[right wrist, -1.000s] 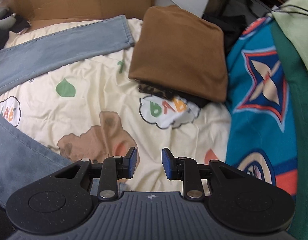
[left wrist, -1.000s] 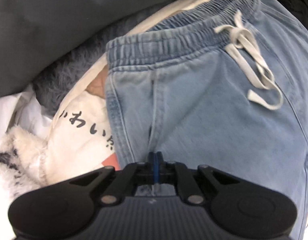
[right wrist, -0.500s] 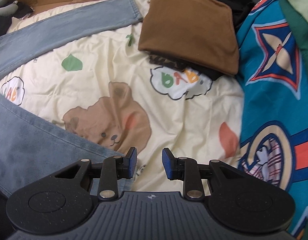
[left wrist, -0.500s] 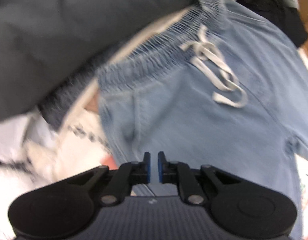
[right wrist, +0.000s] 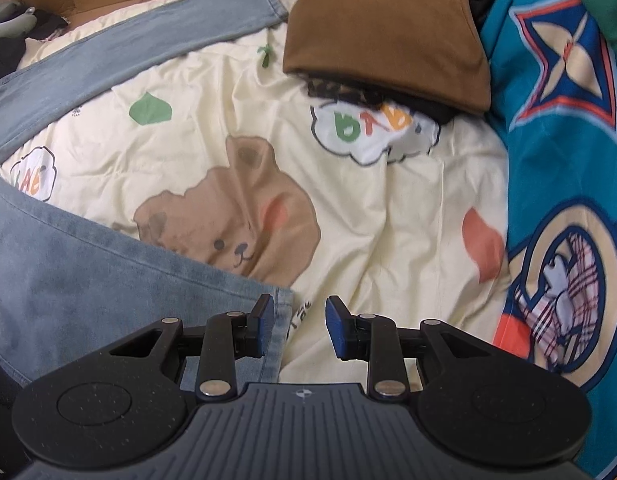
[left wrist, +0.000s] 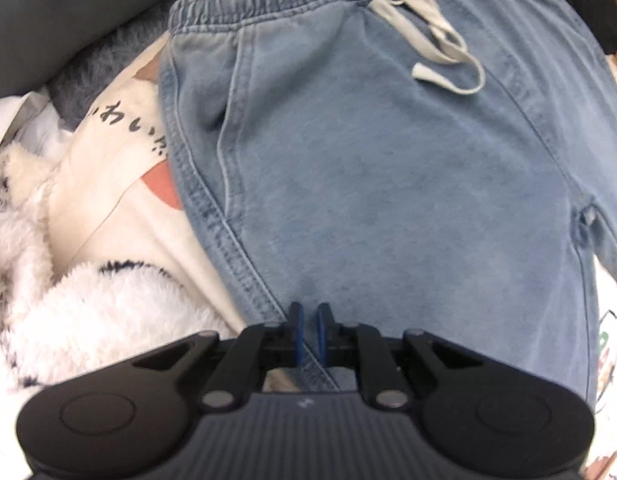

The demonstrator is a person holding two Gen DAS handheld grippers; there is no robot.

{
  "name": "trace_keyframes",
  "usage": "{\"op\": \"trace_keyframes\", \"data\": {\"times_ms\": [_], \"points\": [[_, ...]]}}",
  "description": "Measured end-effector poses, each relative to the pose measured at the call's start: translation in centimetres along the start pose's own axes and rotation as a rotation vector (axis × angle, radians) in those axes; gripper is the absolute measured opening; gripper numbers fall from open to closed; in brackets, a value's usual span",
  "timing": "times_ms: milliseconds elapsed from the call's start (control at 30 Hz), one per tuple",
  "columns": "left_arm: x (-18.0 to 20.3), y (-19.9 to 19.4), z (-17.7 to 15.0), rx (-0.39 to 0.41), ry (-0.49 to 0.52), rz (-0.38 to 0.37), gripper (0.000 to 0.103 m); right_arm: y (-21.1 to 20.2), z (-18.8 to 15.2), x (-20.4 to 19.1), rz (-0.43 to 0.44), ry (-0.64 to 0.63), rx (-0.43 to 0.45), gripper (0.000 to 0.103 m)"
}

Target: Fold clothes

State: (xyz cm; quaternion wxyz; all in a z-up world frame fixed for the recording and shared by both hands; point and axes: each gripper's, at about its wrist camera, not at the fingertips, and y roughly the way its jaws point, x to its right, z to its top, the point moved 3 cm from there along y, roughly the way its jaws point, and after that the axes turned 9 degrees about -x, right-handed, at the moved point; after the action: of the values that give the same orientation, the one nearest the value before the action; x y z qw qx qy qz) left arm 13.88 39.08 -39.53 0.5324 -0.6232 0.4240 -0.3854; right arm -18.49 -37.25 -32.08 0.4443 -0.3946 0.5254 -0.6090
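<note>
Cartoon bedsheet (right wrist: 212,152): one jeans (left wrist: 388,168); left fingers (left wrist: 296,330) seemingly pinch side seam; right fingers (right wrist: 264,320) released.

The right gripper (right wrist: 299,326) hangs with its jaws apart above a cream bedsheet (right wrist: 388,208) printed with a cartoon bear. The hem of a pale blue jeans leg (right wrist: 88,276) lies beside its left jaw. Farther back sits a folded brown garment (right wrist: 388,28), with a teal patterned cloth (right wrist: 564,160) at the right.
</note>
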Motion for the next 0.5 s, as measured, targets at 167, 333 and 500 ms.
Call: {"op": "trace_keyframes", "data": {"times_ms": [167,333,500], "points": [[-0.2,0.5,0.1,0.011,-0.012,0.037,0.003,0.4,-0.5,0.0,0.002,-0.019,-0.006,0.035],[0.7,0.2,-0.2,0.028,0.007,0.079,0.003,0.6,-0.3,0.5,-0.002,-0.043,0.005,0.035],[1.2,-1.9,-1.2,0.060,0.009,0.084,0.025,1.1,-0.1,1.5,-0.003,-0.080,0.014,0.035]]}}
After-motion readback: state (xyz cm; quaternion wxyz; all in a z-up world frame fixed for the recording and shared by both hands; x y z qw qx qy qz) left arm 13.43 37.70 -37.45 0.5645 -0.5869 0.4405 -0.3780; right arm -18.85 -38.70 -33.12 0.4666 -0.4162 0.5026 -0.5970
